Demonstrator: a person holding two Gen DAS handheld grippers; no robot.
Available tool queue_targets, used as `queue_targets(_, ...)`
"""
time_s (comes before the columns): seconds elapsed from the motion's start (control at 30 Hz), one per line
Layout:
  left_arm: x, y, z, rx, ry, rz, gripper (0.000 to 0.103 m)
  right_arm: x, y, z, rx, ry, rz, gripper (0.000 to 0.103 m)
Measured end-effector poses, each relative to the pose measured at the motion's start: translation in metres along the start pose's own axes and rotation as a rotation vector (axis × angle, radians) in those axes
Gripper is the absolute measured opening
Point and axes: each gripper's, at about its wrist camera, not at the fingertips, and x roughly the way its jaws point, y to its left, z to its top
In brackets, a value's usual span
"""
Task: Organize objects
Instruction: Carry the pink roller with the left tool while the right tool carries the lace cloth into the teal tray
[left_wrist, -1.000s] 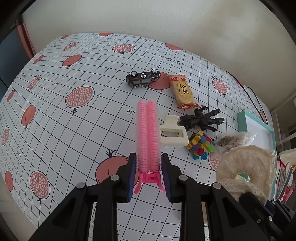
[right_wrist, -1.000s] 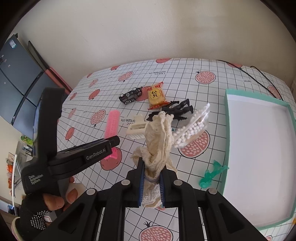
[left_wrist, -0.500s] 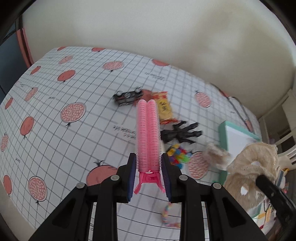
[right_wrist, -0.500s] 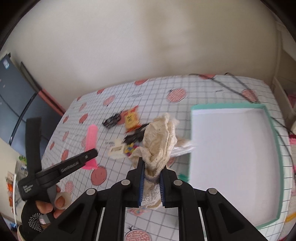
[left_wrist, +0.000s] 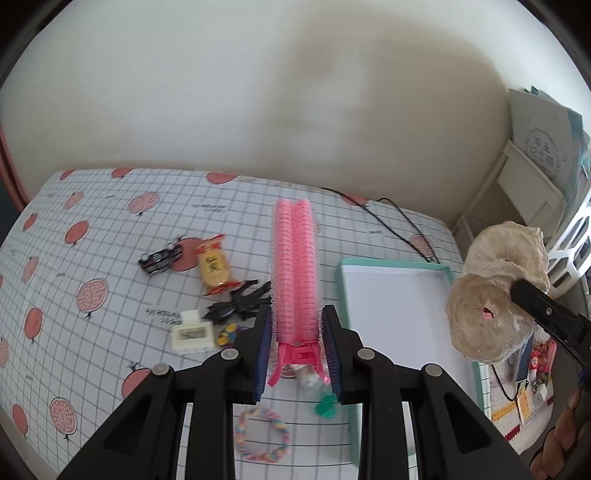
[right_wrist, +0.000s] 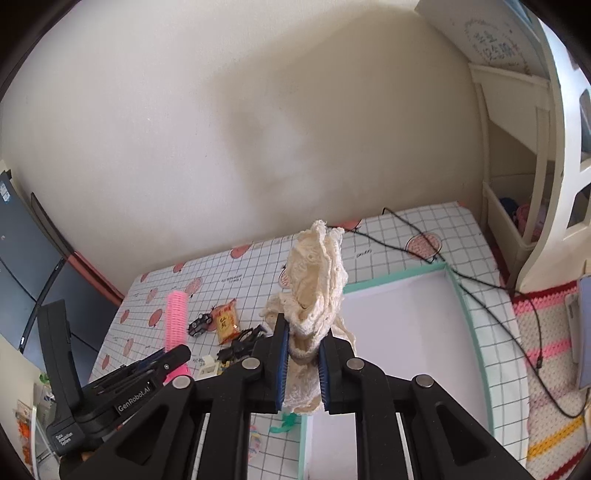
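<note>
Left gripper (left_wrist: 295, 345) was clamped on the pink hair roller clip (left_wrist: 294, 269), long axis running straight out along the fingers, above the table (left_wrist: 110, 258). Right gripper (right_wrist: 302, 363) pinched the cream lace scrunchie (right_wrist: 316, 291), held upright by the teal tray (right_wrist: 476, 332).

My left camera sits behind my left gripper (left_wrist: 295, 343), raised above the table (left_wrist: 110, 229), facing the far wall. My right camera looks along my right gripper (right_wrist: 301, 365) from higher up, angled leftward. Both views share the tray (left_wrist: 391, 295) (right_wrist: 406, 325), the toy car (left_wrist: 160, 256) (right_wrist: 199, 324) and the wall.
</note>
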Motion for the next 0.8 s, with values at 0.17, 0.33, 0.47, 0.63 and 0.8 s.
queue_targets(0.17,0.013,-0.035,0.009,0.030,0.006,-0.036,0.028,-0.003,-0.004,0.007,-0.043,-0.023,-0.035,0.015)
queue_targets(0.33,0.040,-0.060,0.011,0.059,0.033,-0.055,0.028,0.010,-0.023,0.012,-0.034,-0.017,-0.059,0.015)
queue_targets(0.47,0.067,-0.074,0.008,0.075,0.061,-0.069,0.028,0.030,-0.047,0.013,-0.003,0.007,-0.081,0.015)
queue_targets(0.63,0.102,-0.088,0.002,0.090,0.104,-0.075,0.028,0.053,-0.075,0.012,0.017,0.040,-0.128,0.015)
queue_targets(0.8,0.135,-0.099,-0.004,0.113,0.133,-0.075,0.028,0.076,-0.097,0.008,0.017,0.073,-0.185,0.015)
